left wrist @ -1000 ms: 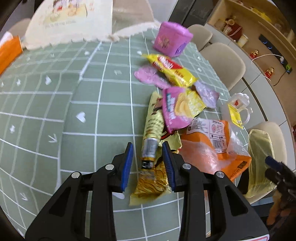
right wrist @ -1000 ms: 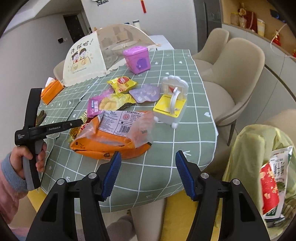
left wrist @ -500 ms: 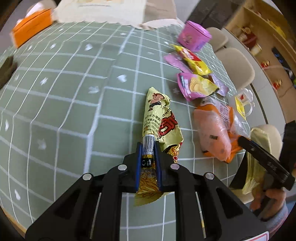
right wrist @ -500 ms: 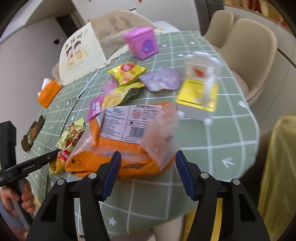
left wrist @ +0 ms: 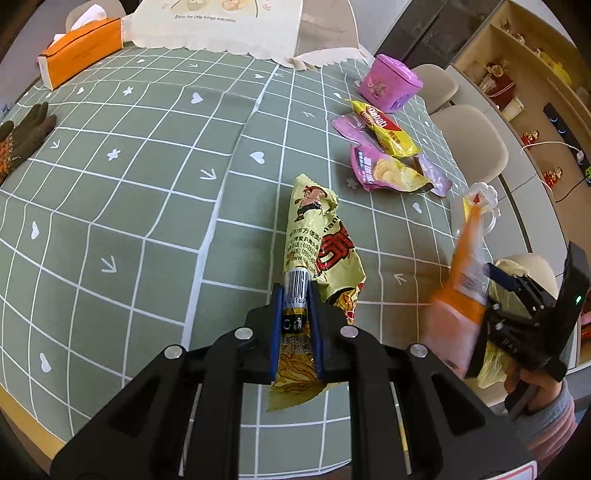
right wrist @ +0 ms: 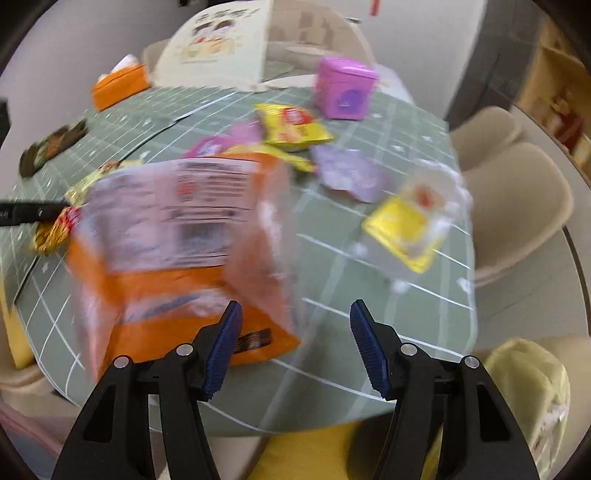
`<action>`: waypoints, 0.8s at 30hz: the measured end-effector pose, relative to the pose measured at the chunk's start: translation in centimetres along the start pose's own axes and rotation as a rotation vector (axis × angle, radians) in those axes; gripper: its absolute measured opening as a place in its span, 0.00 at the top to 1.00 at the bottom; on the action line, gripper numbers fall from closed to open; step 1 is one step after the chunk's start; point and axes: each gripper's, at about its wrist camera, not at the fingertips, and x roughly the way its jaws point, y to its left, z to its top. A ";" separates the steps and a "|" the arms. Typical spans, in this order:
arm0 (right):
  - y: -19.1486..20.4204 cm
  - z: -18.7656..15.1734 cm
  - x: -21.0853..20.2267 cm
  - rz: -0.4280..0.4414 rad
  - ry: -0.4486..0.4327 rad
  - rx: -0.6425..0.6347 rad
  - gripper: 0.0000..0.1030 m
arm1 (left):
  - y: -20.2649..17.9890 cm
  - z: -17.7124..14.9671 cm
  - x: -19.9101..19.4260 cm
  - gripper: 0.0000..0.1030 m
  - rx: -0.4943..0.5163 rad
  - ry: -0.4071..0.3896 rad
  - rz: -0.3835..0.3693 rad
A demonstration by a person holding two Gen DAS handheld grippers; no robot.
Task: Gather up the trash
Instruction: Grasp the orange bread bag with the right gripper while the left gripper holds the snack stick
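Observation:
My left gripper [left wrist: 295, 325] is shut on the near end of a long yellow noodle wrapper [left wrist: 317, 243] that lies on the green checked tablecloth [left wrist: 140, 192]. My right gripper [right wrist: 295, 347] is open, its jaws wide apart, close against the edge of a blurred orange-and-clear plastic bag [right wrist: 177, 236]; in the left wrist view the bag [left wrist: 461, 288] stands tilted up against the right gripper [left wrist: 517, 310]. More wrappers lie farther back: a yellow one [left wrist: 384, 129], a pink chip packet [left wrist: 384, 170] and a pale purple one [right wrist: 351, 173].
A purple toy bin [left wrist: 389, 83], an orange tissue box [left wrist: 79, 51], a cream food cover [left wrist: 221, 22] and a dark glove [left wrist: 22, 136] are on the table. A yellow-and-white toy [right wrist: 417, 221] stands near the right edge. A yellow-green trash bag [right wrist: 528, 387] hangs off a beige chair [right wrist: 517, 206].
My left gripper closed on the noodle wrapper and pulled it back from the pile. My right gripper moved in to the orange bag, which has tipped up and blurs with motion.

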 end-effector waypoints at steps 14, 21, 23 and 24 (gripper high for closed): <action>0.0 -1.1 0.9 0.300 -0.016 0.485 0.44 | -0.4 -0.2 -0.5 0.88 0.006 -0.031 0.007; 2.0 0.5 3.3 0.295 0.039 0.426 0.67 | -0.5 -0.4 -1.5 0.88 0.031 -0.053 0.027; 2.1 0.7 2.9 0.308 0.031 0.407 0.79 | -0.6 -0.5 -1.9 0.88 0.039 -0.064 0.029; 2.1 0.8 2.6 0.306 0.024 0.390 0.80 | -0.7 -0.5 -2.2 0.88 0.039 -0.069 0.028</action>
